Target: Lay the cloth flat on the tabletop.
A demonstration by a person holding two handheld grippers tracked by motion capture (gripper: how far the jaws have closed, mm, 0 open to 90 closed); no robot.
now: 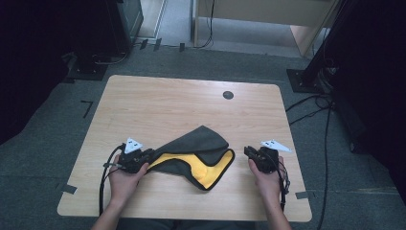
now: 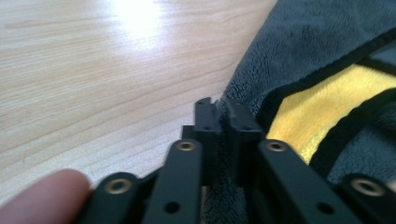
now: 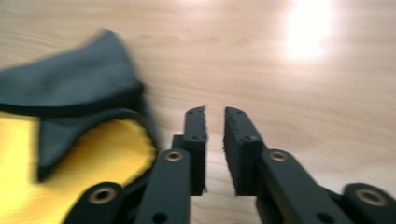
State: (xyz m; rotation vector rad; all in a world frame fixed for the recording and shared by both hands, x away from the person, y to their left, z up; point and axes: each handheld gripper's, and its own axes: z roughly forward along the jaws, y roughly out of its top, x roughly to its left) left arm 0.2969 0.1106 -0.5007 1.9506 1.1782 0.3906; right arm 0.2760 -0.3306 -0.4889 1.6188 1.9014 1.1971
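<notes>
A dark grey cloth (image 1: 201, 141) with a yellow inner side (image 1: 203, 167) lies partly folded on the front middle of the wooden table (image 1: 158, 105). My left gripper (image 1: 146, 157) is at the cloth's left corner. In the left gripper view its jaws (image 2: 223, 114) are shut on the grey cloth's edge (image 2: 299, 60). My right gripper (image 1: 248, 153) hovers just right of the cloth and does not touch it. In the right gripper view the gripper (image 3: 215, 116) stands a little open over bare wood, with the cloth (image 3: 70, 88) to its left.
A round black cable hole (image 1: 228, 95) sits near the table's far edge. Black stands (image 1: 306, 76) and cables (image 1: 325, 124) are on the grey floor to the right, more gear (image 1: 91, 67) at the back left. A fingertip (image 2: 42, 196) shows beside the left jaws.
</notes>
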